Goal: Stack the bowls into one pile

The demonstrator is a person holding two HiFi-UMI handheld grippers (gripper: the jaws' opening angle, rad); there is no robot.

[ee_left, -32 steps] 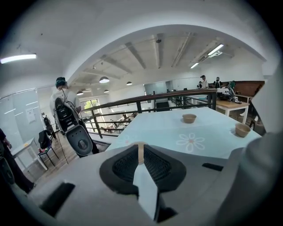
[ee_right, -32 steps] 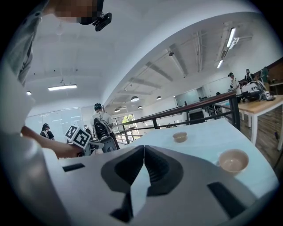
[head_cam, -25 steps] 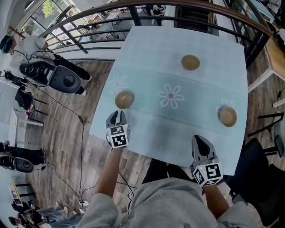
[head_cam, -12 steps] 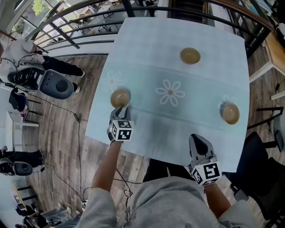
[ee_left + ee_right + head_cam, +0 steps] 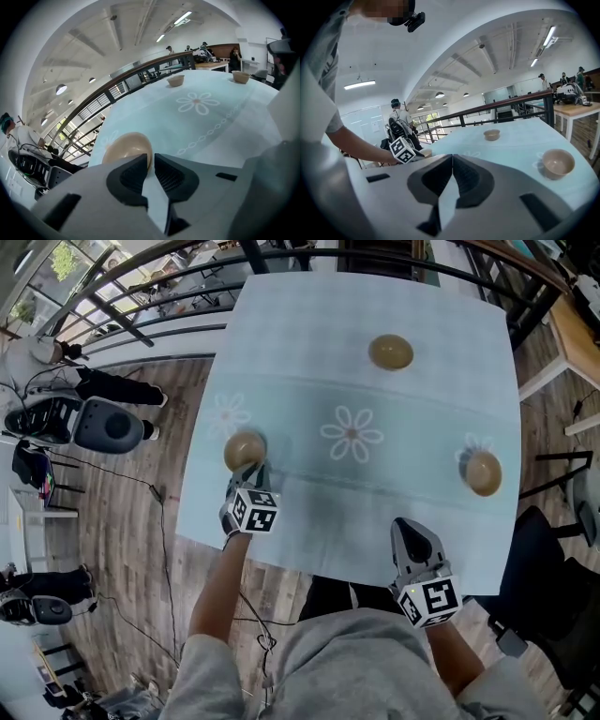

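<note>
Three tan bowls stand apart on the pale blue table (image 5: 309, 352): a left bowl (image 5: 245, 449), a far bowl (image 5: 391, 352) and a right bowl (image 5: 483, 472). My left gripper (image 5: 251, 471) is at the left bowl's near rim. In the left gripper view its jaws are nearly together on that rim, with the left bowl (image 5: 126, 146) just beyond the left gripper (image 5: 151, 158). My right gripper (image 5: 412, 532) hovers over the table's near edge, shut and empty. In the right gripper view the right gripper (image 5: 452, 159) faces the right bowl (image 5: 558, 162) and the far bowl (image 5: 491, 134).
A flower print (image 5: 352, 434) marks the table's middle. A dark railing (image 5: 141, 306) runs behind and to the left of the table. A black chair (image 5: 553, 568) stands at the right, and black equipment (image 5: 89, 423) sits on the wooden floor at the left.
My left gripper moved forward to the left bowl and its jaws closed on the near rim. The right gripper stayed near the table's front edge.
</note>
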